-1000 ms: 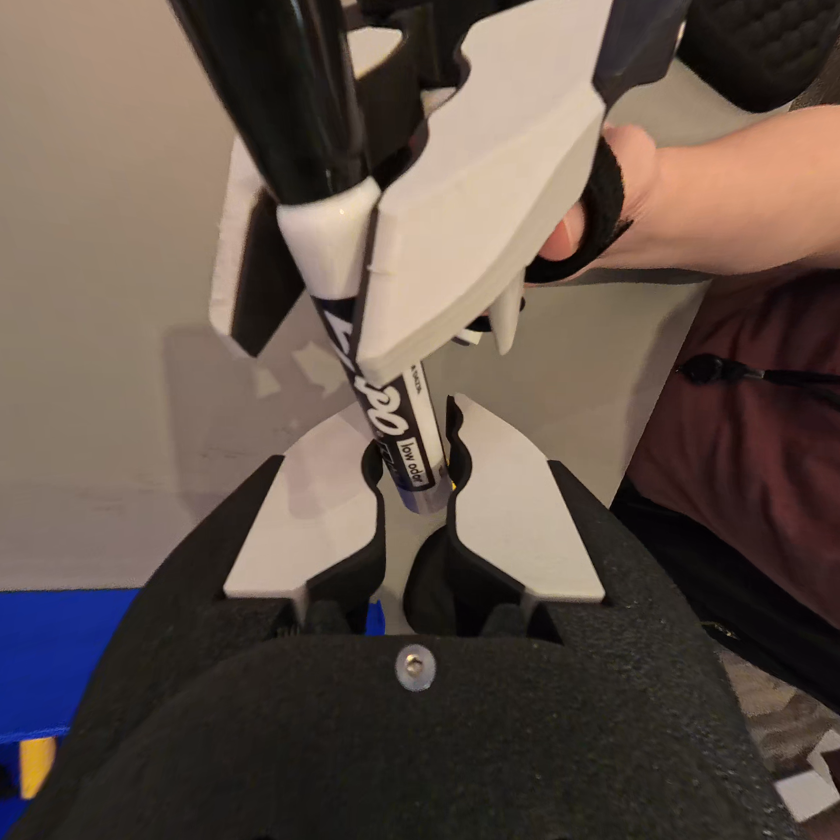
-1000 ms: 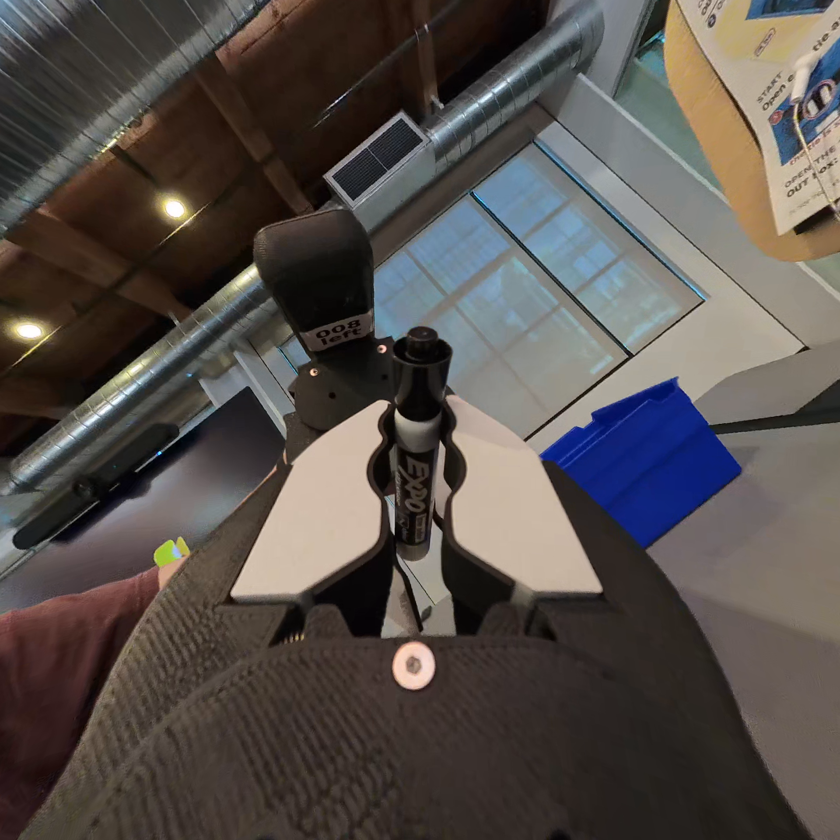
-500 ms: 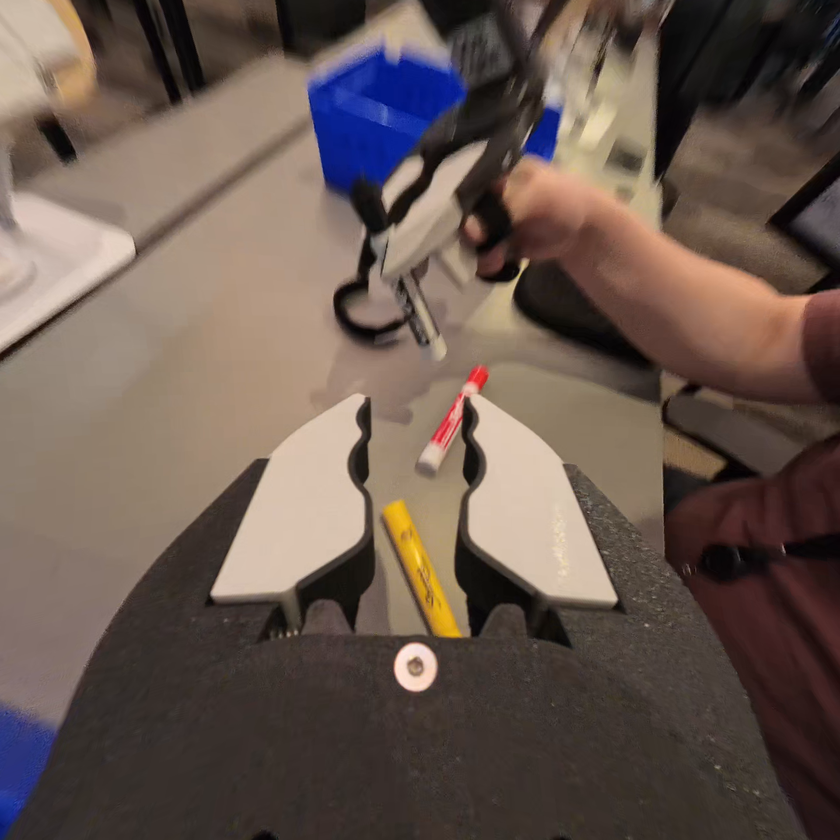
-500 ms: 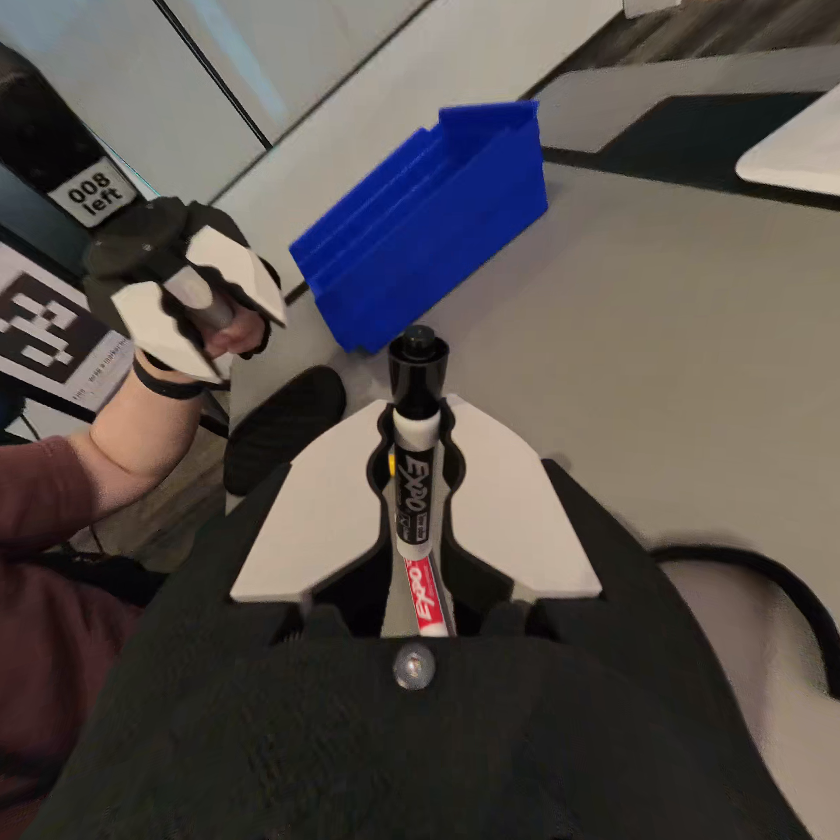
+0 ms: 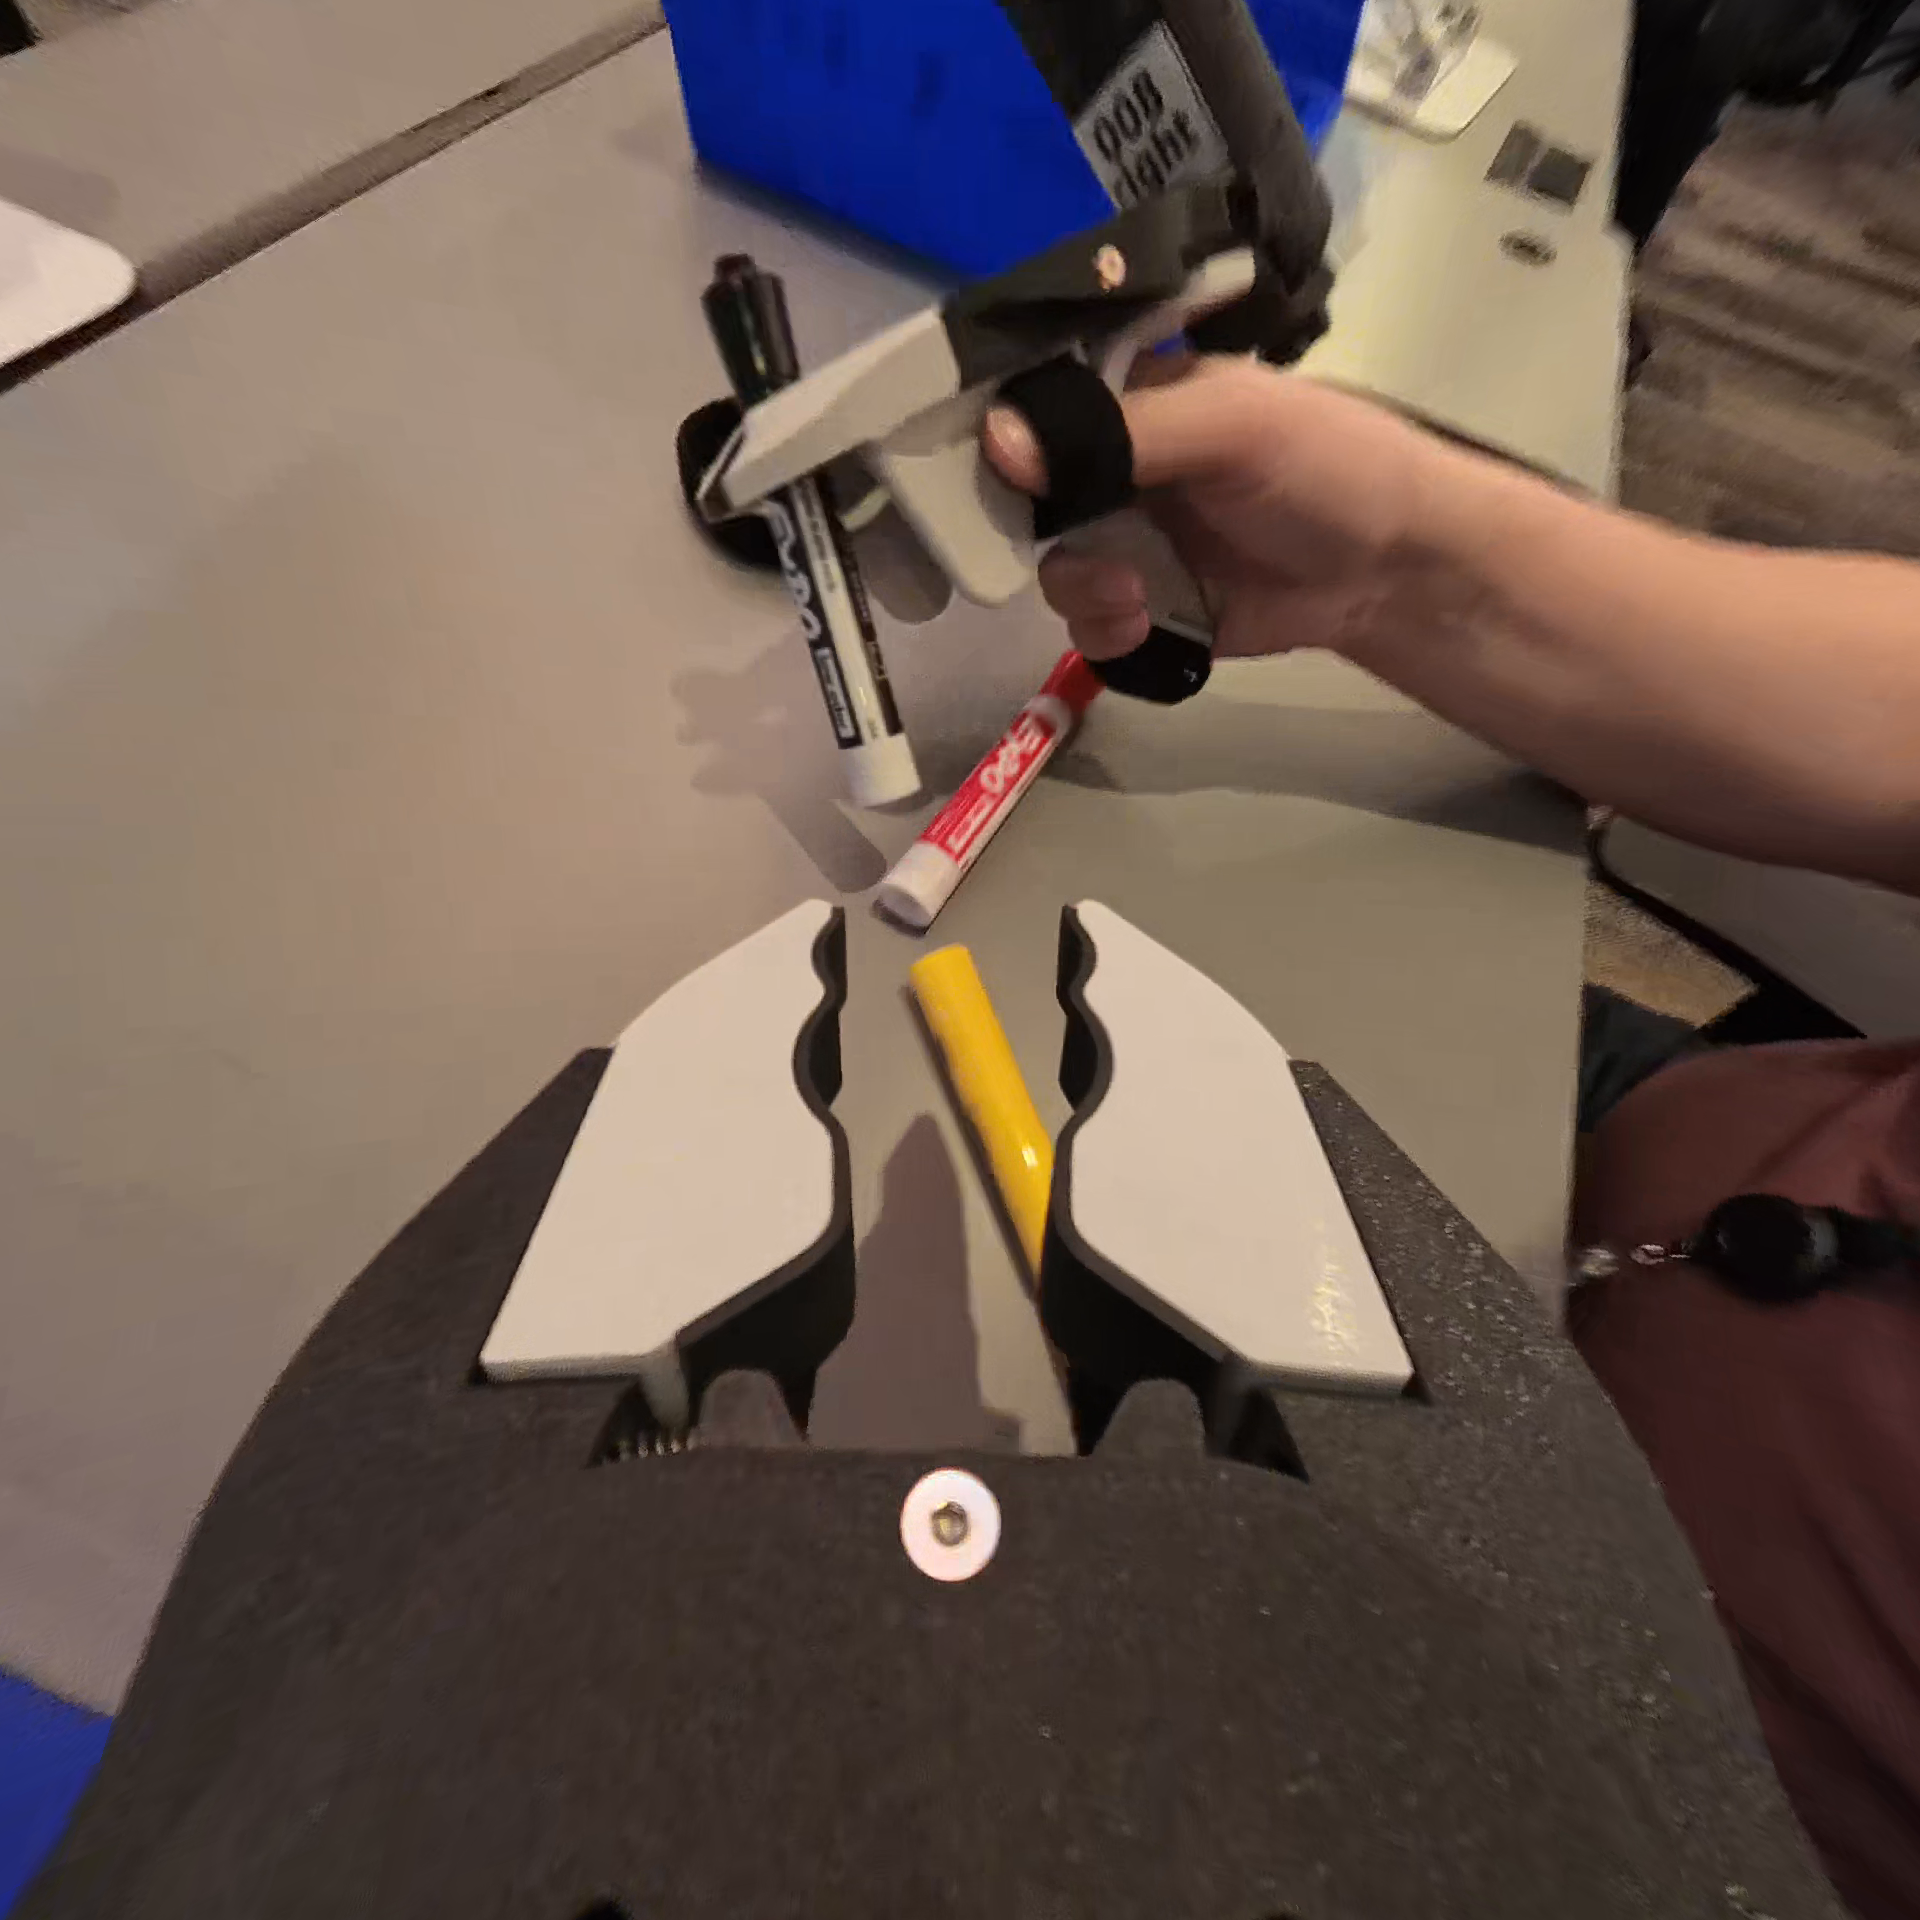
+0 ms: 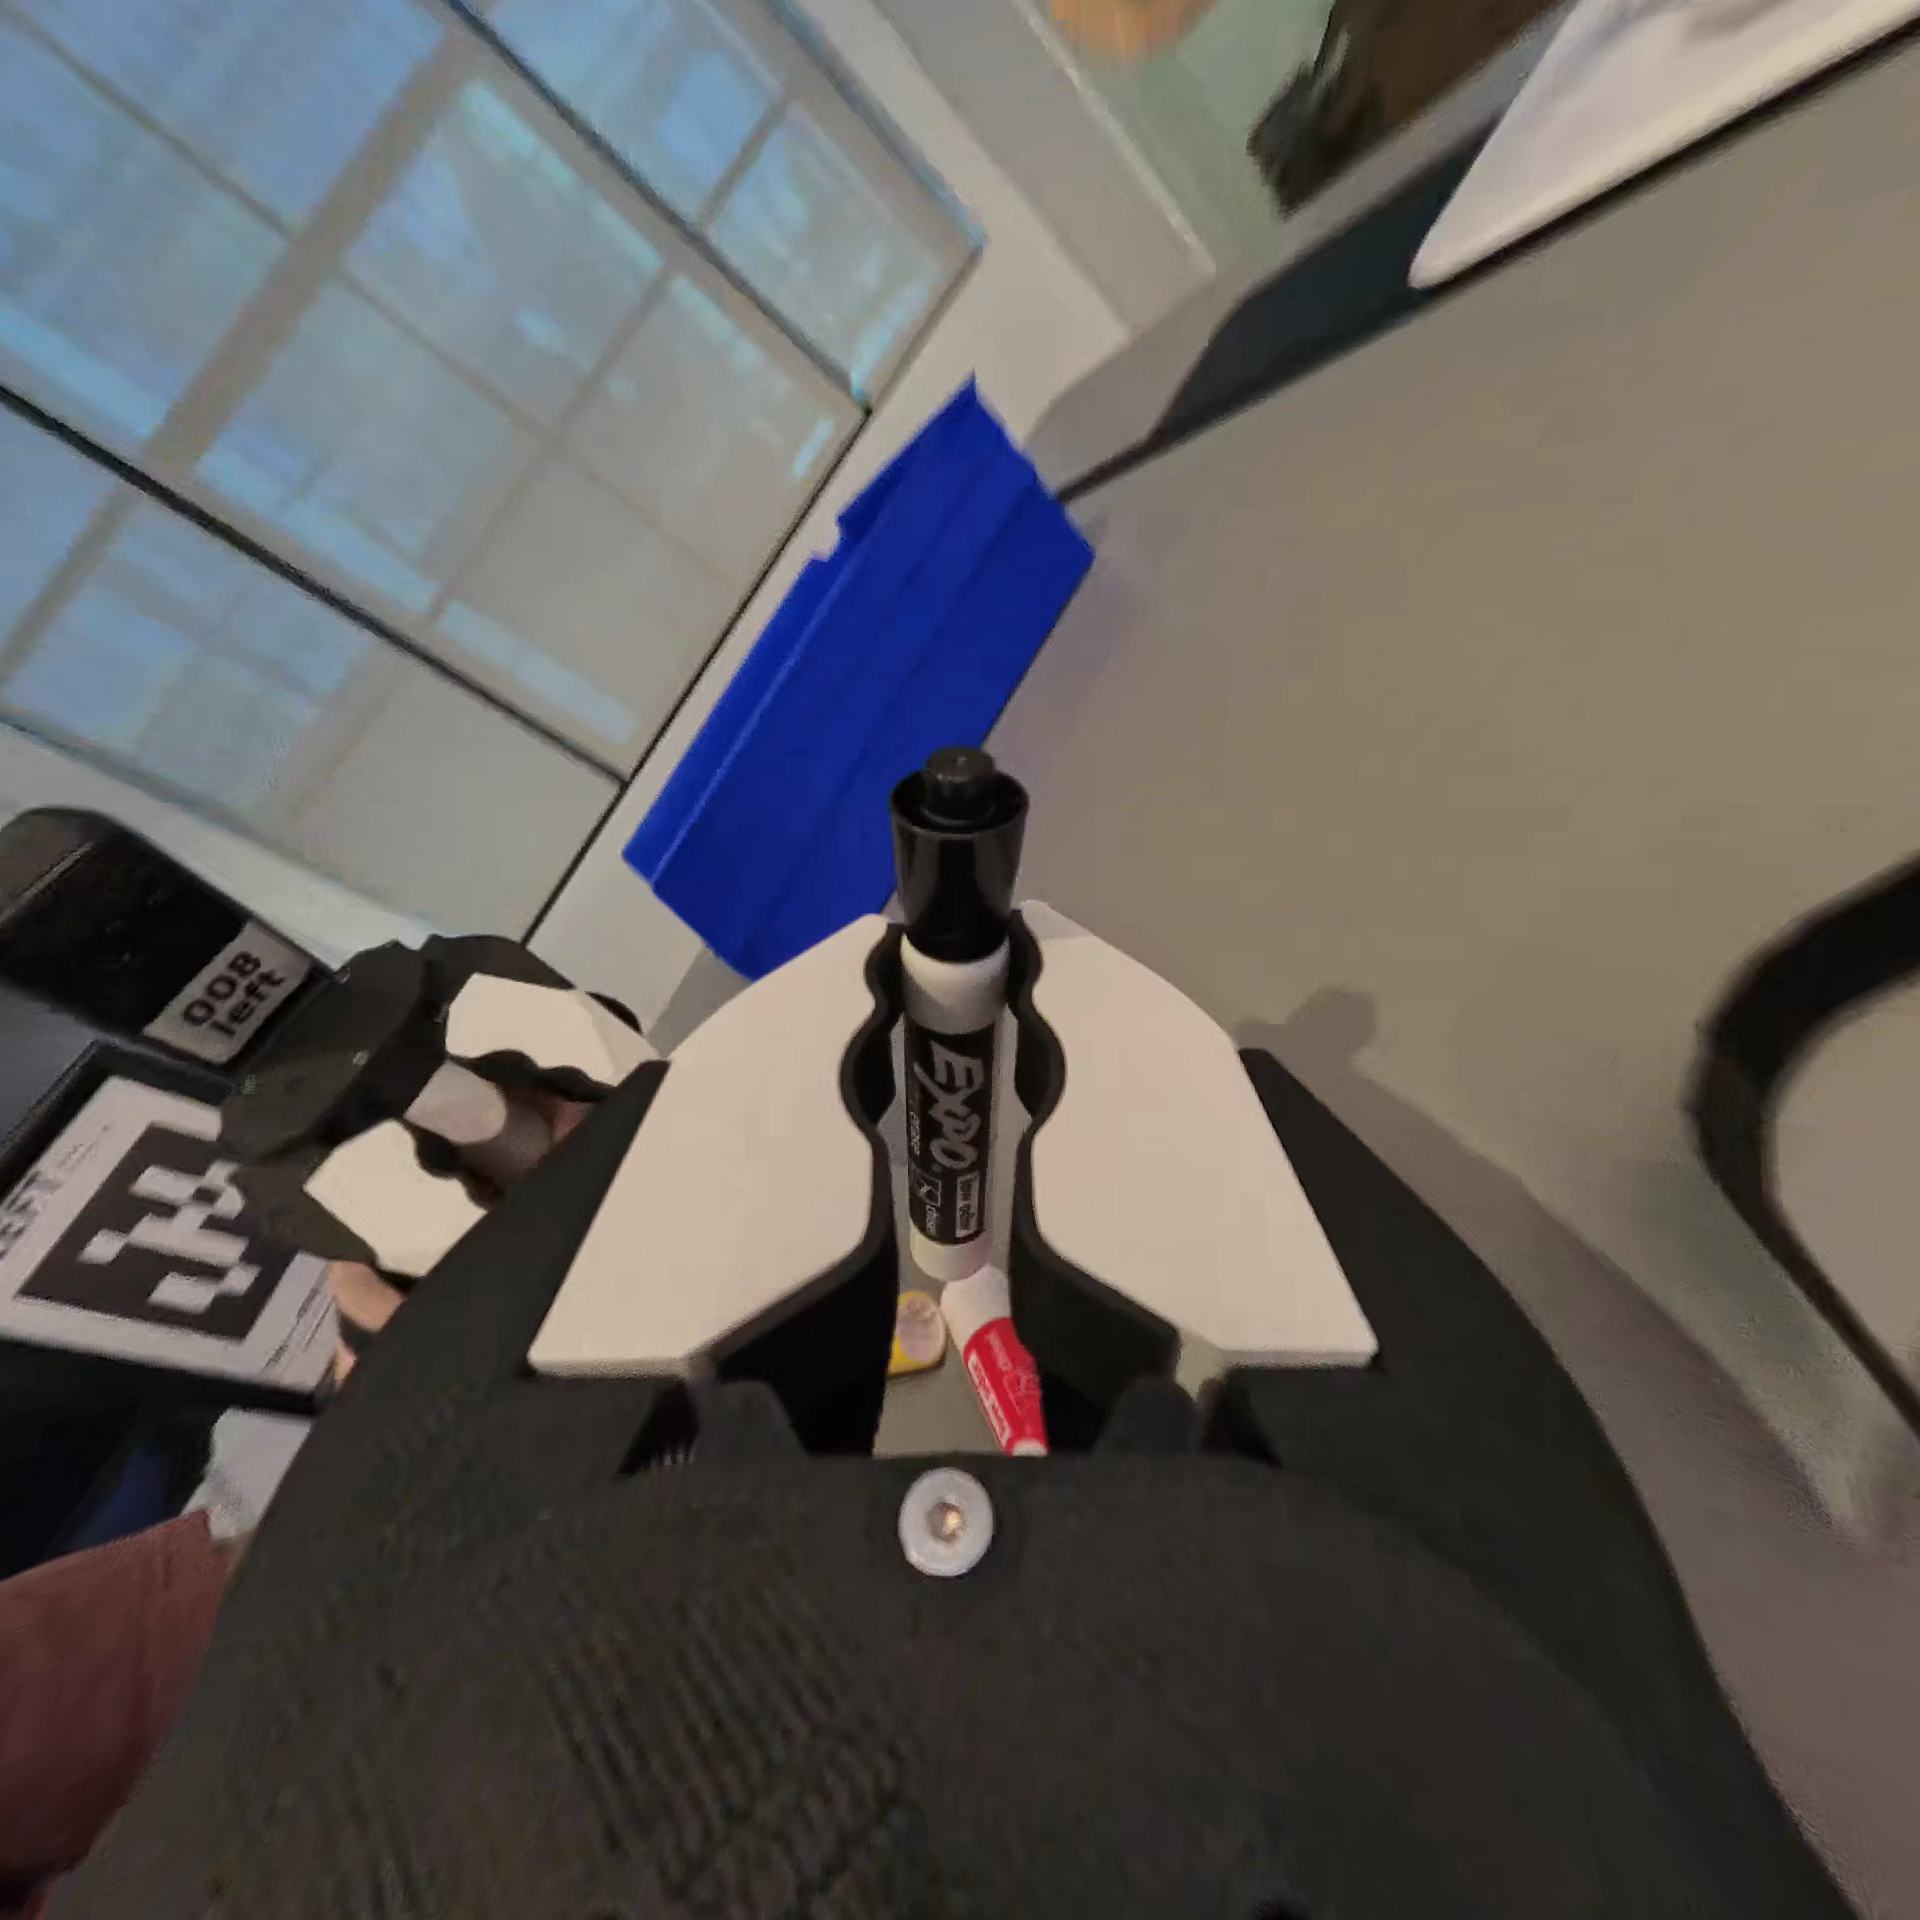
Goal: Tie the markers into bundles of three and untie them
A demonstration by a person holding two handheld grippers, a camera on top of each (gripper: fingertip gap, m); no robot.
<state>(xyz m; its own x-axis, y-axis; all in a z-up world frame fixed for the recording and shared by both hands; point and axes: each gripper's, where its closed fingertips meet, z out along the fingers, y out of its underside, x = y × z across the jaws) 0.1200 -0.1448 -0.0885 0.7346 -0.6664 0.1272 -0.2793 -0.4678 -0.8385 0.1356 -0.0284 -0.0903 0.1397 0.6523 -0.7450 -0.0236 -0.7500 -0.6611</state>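
Note:
My right gripper (image 6: 954,961) is shut on a black marker (image 6: 948,1049), cap end pointing forward. In the left wrist view the same gripper (image 5: 727,488) holds the black marker (image 5: 831,634) tilted, its white end just above the grey table (image 5: 312,623). A red marker (image 5: 987,790) lies on the table beside it. A yellow marker (image 5: 982,1070) lies on the table between the jaws of my left gripper (image 5: 951,920), which is open and empty. A black band (image 5: 707,468) lies behind the black marker. The red marker (image 6: 1003,1371) and yellow marker (image 6: 920,1345) show under the right jaws.
A blue bin (image 5: 894,114) stands at the back of the table; it also shows in the right wrist view (image 6: 862,686). A person's hand (image 5: 1247,520) grips the right gripper. A black loop (image 6: 1787,1143) lies at the right. The table edge runs at the right (image 5: 1579,935). The grippers' ends are close to 12 centimeters from one another.
My left gripper let go of the black marker's end and drew back over the yellow marker. My right gripper swung the black marker down toward the table by the red marker.

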